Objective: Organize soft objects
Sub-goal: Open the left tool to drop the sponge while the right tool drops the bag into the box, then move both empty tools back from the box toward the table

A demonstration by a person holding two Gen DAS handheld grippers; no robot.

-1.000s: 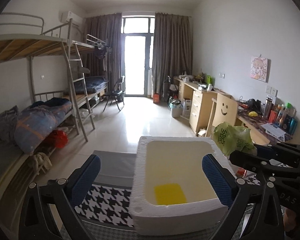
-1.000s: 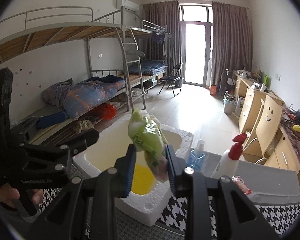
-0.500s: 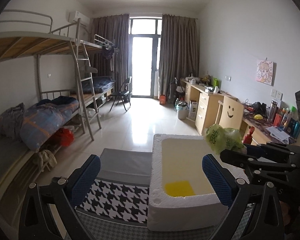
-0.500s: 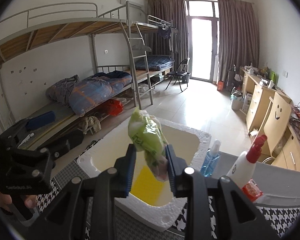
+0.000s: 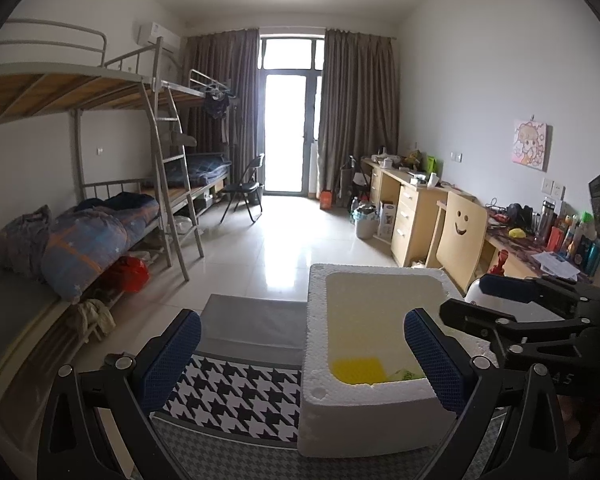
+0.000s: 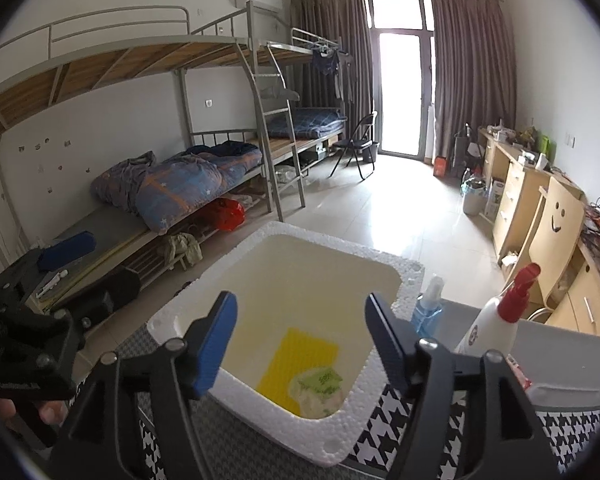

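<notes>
Inside the foam box [image 6: 380, 384], a green packet [image 6: 320, 390] is lying beside a yellow sponge [image 6: 296, 360]; the right gripper [image 6: 300, 340] is opening, empty; the left gripper [image 5: 302, 350] is waiting spread.

The white foam box [image 6: 380, 392] stands open at the top, and its inside is mostly free; only a yellow pad [image 6: 296, 360] and a green soft packet [image 6: 320, 388] are seen on the floor near the front wall. Over this corner the right gripper [image 6: 300, 340] is held, its jaws opening with nothing between them. The right side of the box is blocked by a blue bottle [image 6: 428, 312] and a white spray bottle [image 6: 496, 316] standing just beside it. To the left of the box, free checked cloth [image 5: 236, 392] is seen under the left gripper [image 5: 300, 352].
</notes>
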